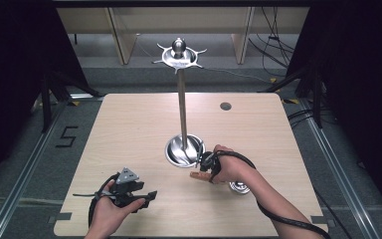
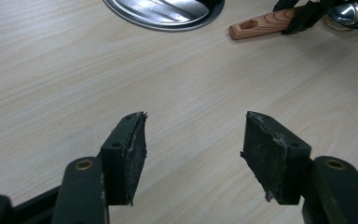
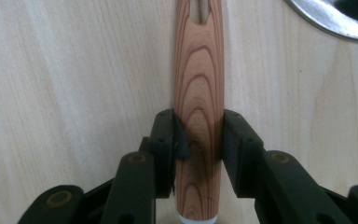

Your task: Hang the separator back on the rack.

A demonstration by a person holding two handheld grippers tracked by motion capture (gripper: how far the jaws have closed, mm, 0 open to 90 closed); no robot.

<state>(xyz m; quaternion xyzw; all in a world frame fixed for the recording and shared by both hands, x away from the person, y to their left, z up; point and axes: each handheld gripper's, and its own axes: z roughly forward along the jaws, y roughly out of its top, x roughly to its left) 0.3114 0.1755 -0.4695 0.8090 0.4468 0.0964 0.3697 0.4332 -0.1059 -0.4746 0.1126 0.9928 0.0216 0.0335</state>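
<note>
A ladle lies flat on the wooden table, its wooden handle (image 1: 196, 175) pointing left and its steel bowl (image 1: 239, 187) showing beside the person's right hand. My right gripper (image 1: 205, 171) is shut on the handle (image 3: 199, 79), with a pad against each side partway along it. The handle's free end has a slot. In the left gripper view the handle (image 2: 261, 25) and bowl (image 2: 352, 13) sit at the top right, with the right gripper (image 2: 303, 18) on them. My left gripper (image 1: 151, 195) rests low over bare table at the front left, jaws open (image 2: 193, 149) and nothing between them.
A steel stand rises from a round dished base (image 1: 175, 154) at mid-table, just left of the right gripper. Its thin pole (image 1: 182, 104) carries a top plate with several hooks (image 1: 179, 56). A small round hole (image 1: 225, 106) marks the table's far side. The base rim (image 3: 326, 18) lies close beside the handle.
</note>
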